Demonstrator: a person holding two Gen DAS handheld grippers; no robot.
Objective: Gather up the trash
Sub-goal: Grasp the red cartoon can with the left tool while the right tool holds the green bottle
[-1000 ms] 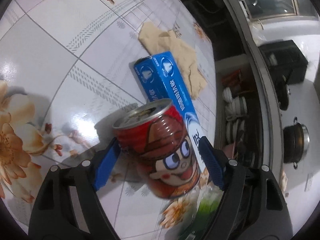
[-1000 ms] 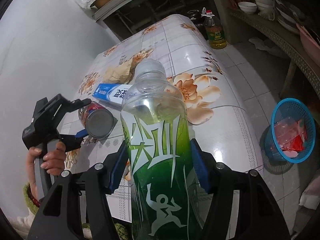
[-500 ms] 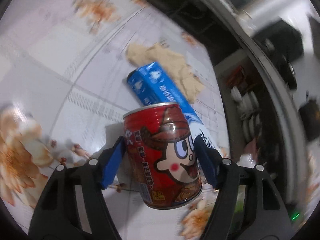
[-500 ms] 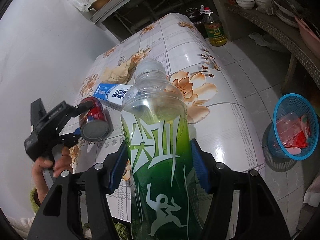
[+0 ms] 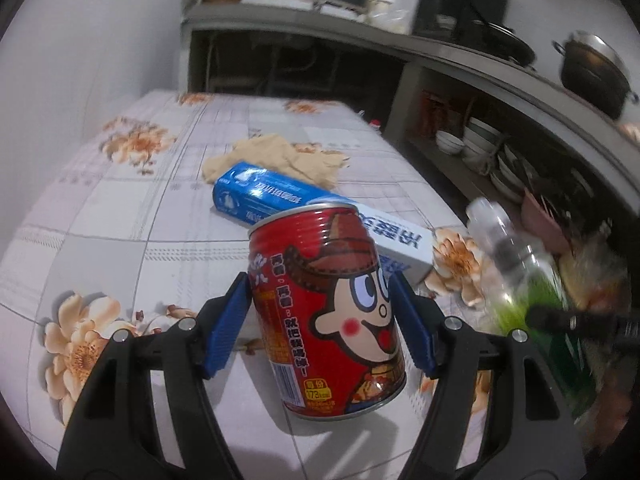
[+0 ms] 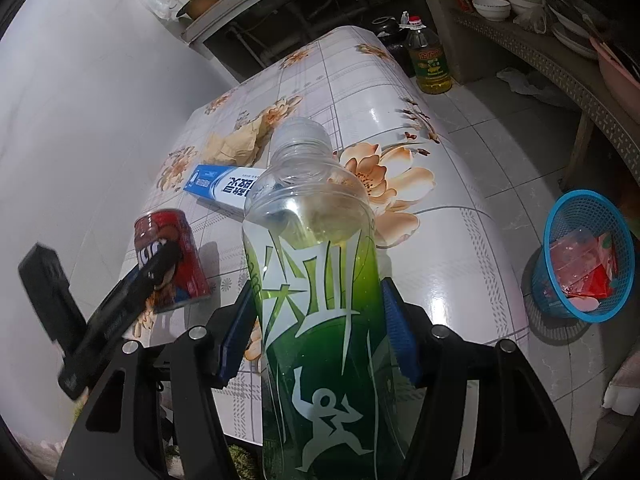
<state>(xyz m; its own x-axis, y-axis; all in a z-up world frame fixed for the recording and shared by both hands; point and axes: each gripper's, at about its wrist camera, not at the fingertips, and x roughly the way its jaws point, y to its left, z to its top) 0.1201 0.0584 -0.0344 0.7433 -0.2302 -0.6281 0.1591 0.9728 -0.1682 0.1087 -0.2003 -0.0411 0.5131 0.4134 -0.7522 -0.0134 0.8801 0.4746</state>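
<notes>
Two tongs grip trash above the flowered counter (image 6: pixel 460 248): right tongs (image 6: pixel 318 334), angled downward, clasp a clear green-labelled plastic bottle (image 6: pixel 316 300); left tongs (image 5: pixel 320 320) clamp a red cartoon-printed can (image 5: pixel 324 300) upright. Beyond lie a blue-white carton (image 5: pixel 256 196) and crumpled tan paper (image 5: pixel 280 156).

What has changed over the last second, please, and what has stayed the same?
The left gripper closed its jaws on the red can, lifted it off the table and rolled it upright. The right gripper kept its hold on the green bottle; the toothpaste box and crumpled paper stayed put.
</notes>
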